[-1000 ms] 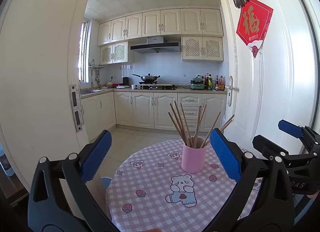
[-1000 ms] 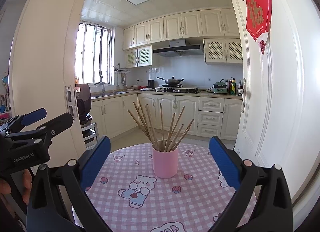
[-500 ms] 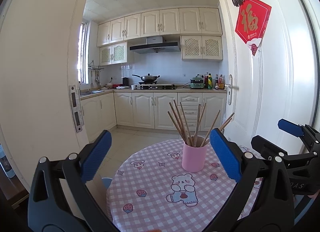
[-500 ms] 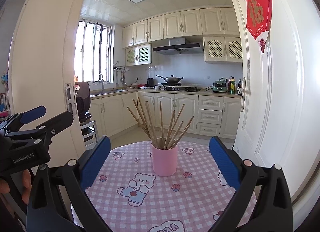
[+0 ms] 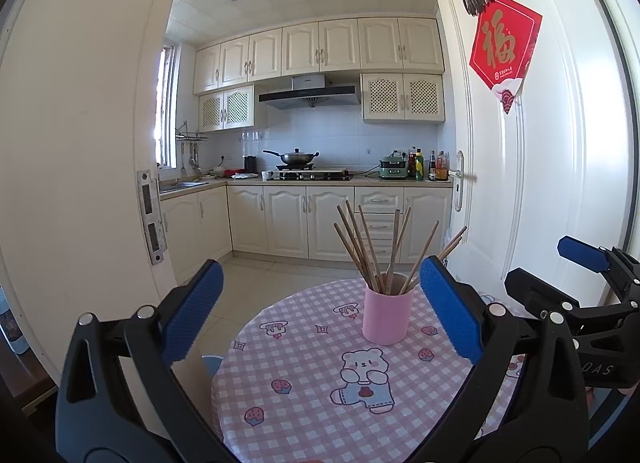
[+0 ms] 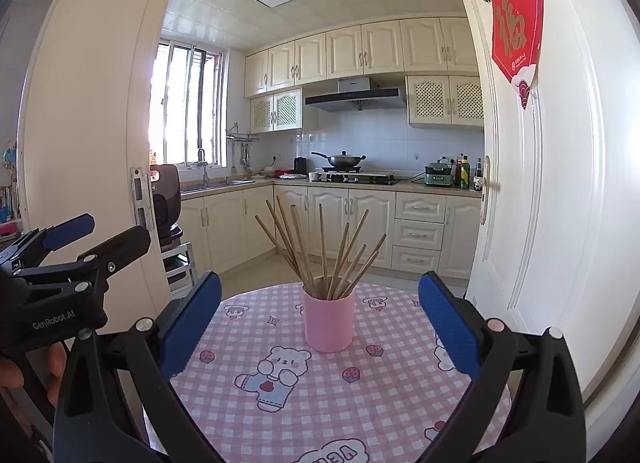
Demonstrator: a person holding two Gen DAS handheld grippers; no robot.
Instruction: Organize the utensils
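A pink cup point(image 5: 387, 318) point(image 6: 329, 322) stands upright on a round table with a pink checked cloth point(image 5: 312, 379) point(image 6: 380, 395). Several wooden chopsticks point(image 5: 374, 249) point(image 6: 320, 249) fan out of the cup. My left gripper point(image 5: 318, 309) is open, held short of the cup, which shows just left of its right finger. My right gripper point(image 6: 320, 321) is open too, with the cup centred between its blue pads but farther off. Each gripper shows at the edge of the other's view, and neither holds anything.
A white door point(image 5: 520, 167) point(image 6: 532, 183) with a red paper decoration stands open close on the right of the table. A door frame point(image 5: 80, 183) is on the left. Kitchen cabinets and a stove with a wok point(image 6: 340, 161) lie beyond.
Both views have shifted only slightly; the cup sits a touch higher in the left wrist view. Both grippers stay open.
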